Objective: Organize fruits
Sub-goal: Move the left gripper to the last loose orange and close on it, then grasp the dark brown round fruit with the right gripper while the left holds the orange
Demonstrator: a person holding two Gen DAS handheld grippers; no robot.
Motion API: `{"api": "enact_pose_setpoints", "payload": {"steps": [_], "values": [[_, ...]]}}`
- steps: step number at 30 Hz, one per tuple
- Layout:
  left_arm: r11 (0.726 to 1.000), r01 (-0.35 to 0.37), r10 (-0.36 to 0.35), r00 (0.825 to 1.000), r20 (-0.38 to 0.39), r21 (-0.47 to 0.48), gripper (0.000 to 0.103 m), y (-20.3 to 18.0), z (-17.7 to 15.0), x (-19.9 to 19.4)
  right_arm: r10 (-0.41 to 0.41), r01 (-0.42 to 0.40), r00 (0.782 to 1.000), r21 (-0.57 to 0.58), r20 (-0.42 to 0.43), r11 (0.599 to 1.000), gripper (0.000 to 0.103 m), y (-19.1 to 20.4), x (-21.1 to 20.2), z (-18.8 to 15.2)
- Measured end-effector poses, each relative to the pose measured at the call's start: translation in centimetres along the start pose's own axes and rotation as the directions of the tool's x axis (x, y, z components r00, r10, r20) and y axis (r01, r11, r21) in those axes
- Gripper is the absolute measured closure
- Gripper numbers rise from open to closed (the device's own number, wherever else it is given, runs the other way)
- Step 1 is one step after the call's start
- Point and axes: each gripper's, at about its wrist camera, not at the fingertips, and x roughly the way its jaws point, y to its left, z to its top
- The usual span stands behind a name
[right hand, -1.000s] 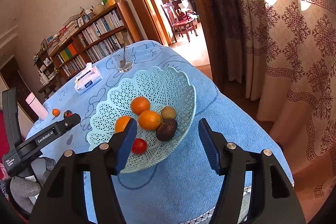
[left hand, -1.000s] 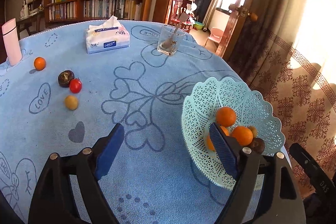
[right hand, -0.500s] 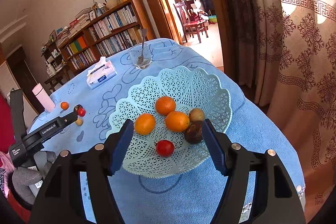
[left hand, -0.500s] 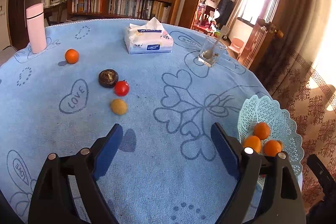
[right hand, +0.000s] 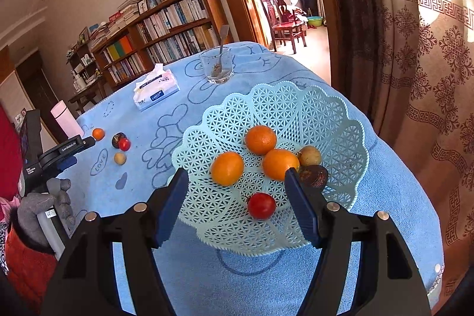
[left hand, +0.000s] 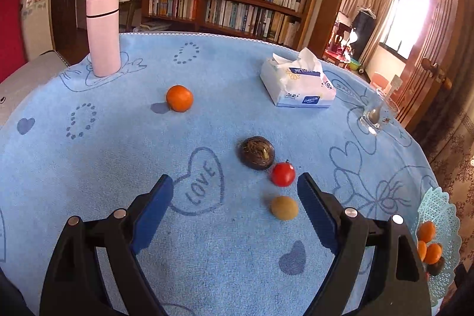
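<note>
On the bench [left hand: 89,156], blue cloth with heart and "LOVE" prints:
- surroundings: pink flask [left hand: 103,36] upright at far edge; tissue box [left hand: 297,85] far right of centre; glass [left hand: 377,116] with a spoon in it near the right edge; bookshelf [left hand: 231,2] behind the bench.
- loose fruit: orange [left hand: 179,98] alone, well apart from the rest; dark brown fruit [left hand: 257,153], red tomato [left hand: 283,174] and tan round fruit [left hand: 284,207] in a tight cluster, tomato just beside the brown one.
- in the way: nothing between the left hand-held gripper [left hand: 235,197] and the cluster; tan fruit sits just inside its right finger, not touched.
- left hand-held gripper: jaws wide apart, empty, angled down over the cloth.
- basket [right hand: 340,120]: pale teal lattice, scalloped rim, near the bench's right edge, by the curtain [right hand: 414,64].
- basket contents: three oranges [right hand: 260,139], one tan fruit [right hand: 309,156], one dark brown fruit [right hand: 314,175], one red tomato [right hand: 261,205].
- orientation: fruit all roughly round, no clear long axis; loose brown fruit shows its stem end upward; loose tomato's stem points up-right.
- right hand-held gripper [right hand: 234,199]: jaws apart, just been opening, nothing clamped; hangs over the basket's near rim, tomato seen between the fingers.
- person: grey-gloved hand [right hand: 44,209] holds the left tool's handle, seen from the right wrist view.
</note>
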Motion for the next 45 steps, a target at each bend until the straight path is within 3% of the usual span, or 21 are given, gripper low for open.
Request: {"api": "enact_pose_setpoints", "payload": {"steps": [8, 14, 19, 29, 31, 37, 45], "values": [[0.992, -0.12, 0.121, 0.992, 0.024, -0.05, 0.018, 3.9, 4.8, 3.7, 0.004, -0.005, 1.0, -0.02, -0.01, 1.0, 0.034, 0.9, 0.7, 0.3], [0.981, -0.193, 0.191, 0.98, 0.057, 0.026, 0.018, 4.2, 6.7, 7.1, 0.003, -0.004, 1.0, -0.036, -0.021, 0.999, 0.034, 1.5, 1.1, 0.5], [0.979, -0.195, 0.193, 0.981, 0.033, 0.055, 0.019, 4.7, 7.8, 10.1, -0.004, 0.002, 1.0, -0.048, -0.031, 0.999, 0.034, 1.8, 1.5, 0.4], [0.99, -0.142, 0.143, 0.988, -0.065, 0.015, 0.057, 6.0, 8.2, 13.7, -0.009, 0.004, 0.998, -0.082, -0.059, 0.997, 0.034, 3.5, 2.4, 0.1], [0.994, -0.112, 0.112, 0.991, -0.072, 0.003, 0.065, 6.1, 8.0, 13.6, -0.005, -0.001, 0.998, -0.092, -0.062, 0.996, 0.034, 4.1, 2.5, 0.1], [0.996, -0.086, 0.084, 0.995, -0.049, -0.036, 0.065, 5.6, 7.1, 10.4, 0.031, -0.041, 0.996, -0.122, -0.086, 0.992, 0.034, 6.3, 3.4, 0.5], [0.998, -0.036, 0.038, 0.998, 0.041, -0.054, 0.065, 4.7, 5.3, 3.3, 0.161, -0.195, 0.97, -0.191, -0.183, 0.962, 0.034, 11.7, 6.2, 2.8]]}}
